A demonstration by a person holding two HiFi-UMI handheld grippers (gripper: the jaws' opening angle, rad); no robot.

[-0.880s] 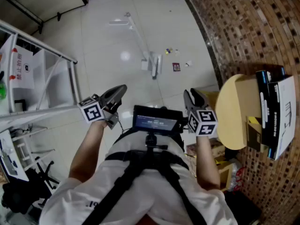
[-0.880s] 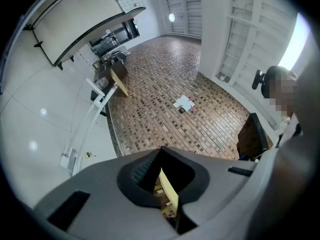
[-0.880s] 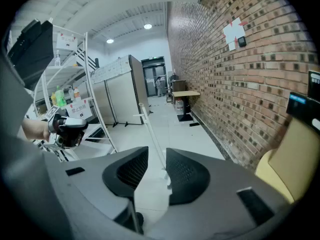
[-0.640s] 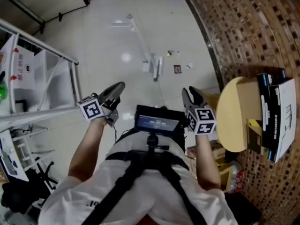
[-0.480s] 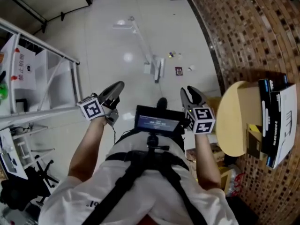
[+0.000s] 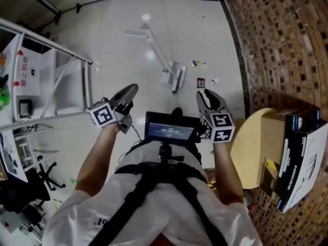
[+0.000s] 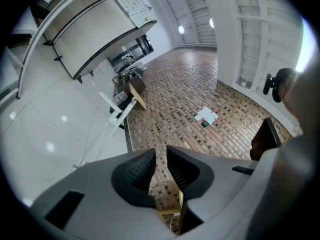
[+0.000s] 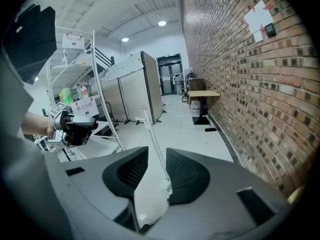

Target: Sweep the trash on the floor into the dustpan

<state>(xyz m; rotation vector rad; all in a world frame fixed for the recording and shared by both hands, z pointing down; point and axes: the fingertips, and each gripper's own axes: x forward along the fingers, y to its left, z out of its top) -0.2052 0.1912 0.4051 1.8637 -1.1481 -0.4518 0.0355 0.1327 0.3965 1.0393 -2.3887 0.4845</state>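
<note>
White tiles are carrying small trash scraps [image 6: 201, 81], lying loose just beside the standing long-handled broom-and-dustpan set [image 6: 173, 77]. The 2 tongs are hovering empty: the left gripper [image 6: 132, 89] is barely parted, the right gripper [image 6: 207, 93] wider. Gripping well is probably meaning squaring jaws across 1 handle without toppling the set.

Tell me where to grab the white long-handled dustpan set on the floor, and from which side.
Probably best to grip the thin handle high up, coming level from the near side with the right gripper, whose open fingers frame it. It stands nearly upright with bare floor around; the base is wide and low.
</note>
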